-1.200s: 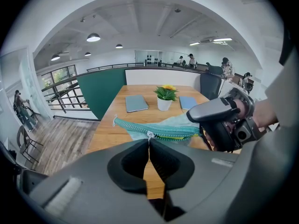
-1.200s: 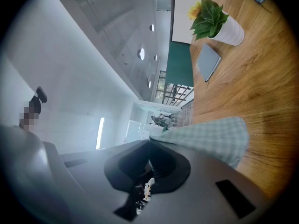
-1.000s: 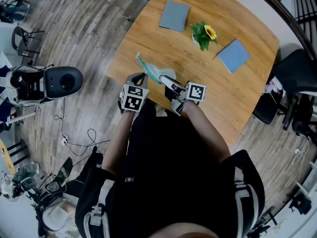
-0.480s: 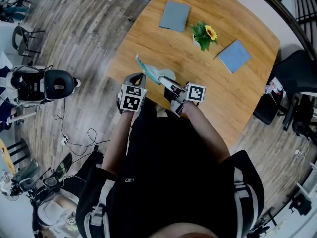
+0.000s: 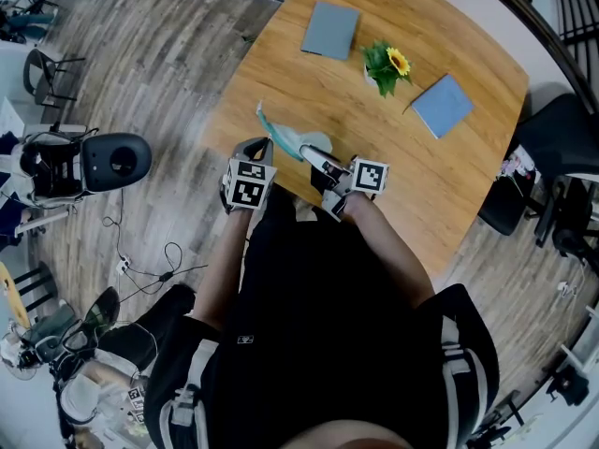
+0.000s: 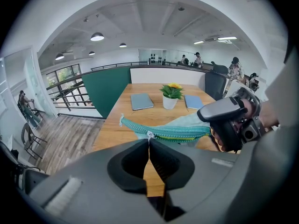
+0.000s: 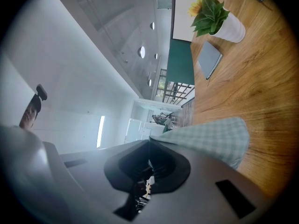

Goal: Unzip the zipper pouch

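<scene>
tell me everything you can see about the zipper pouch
The zipper pouch is soft, pale mint checked fabric with a teal zipper along its top edge, ending in a free tail. It is held stretched sideways above the wooden table. The left gripper is shut at the silver slider; the right gripper is shut on the fabric at the other end. How far it is unzipped is unclear.

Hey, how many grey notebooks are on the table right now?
2. One grey notebook lies on the table, left of the potted plant. The second grey notebook lies right of the plant. None seems hidden.
</scene>
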`<state>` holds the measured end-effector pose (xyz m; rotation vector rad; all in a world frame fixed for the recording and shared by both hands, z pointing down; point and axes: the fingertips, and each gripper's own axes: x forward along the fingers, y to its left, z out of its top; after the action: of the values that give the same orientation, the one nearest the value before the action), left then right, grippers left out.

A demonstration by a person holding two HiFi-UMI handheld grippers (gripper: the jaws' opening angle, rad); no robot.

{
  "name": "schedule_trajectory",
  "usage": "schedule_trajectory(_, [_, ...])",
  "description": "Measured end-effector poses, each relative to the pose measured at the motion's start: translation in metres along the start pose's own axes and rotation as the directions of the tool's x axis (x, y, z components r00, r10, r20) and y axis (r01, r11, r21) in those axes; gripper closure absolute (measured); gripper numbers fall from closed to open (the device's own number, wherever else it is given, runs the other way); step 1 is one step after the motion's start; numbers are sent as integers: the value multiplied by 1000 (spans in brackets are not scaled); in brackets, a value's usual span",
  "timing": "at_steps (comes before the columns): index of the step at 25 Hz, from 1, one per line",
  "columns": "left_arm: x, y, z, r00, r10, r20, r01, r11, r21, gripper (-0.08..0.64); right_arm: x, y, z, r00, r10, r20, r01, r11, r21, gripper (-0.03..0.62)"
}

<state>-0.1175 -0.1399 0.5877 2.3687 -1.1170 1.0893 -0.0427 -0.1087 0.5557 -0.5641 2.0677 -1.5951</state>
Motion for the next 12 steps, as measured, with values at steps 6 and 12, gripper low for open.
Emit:
schedule_trajectory(6, [2,2,2,1000,2,4,-2,1000,0,549,0,1,1,1000,-1,-1,1,1000,-8,586])
schedule_trajectory(12, [0,2,1,1000,9,-8,-9,1000,-2,549,3,6,1,1000,12,-5,-12,1000,-8,586])
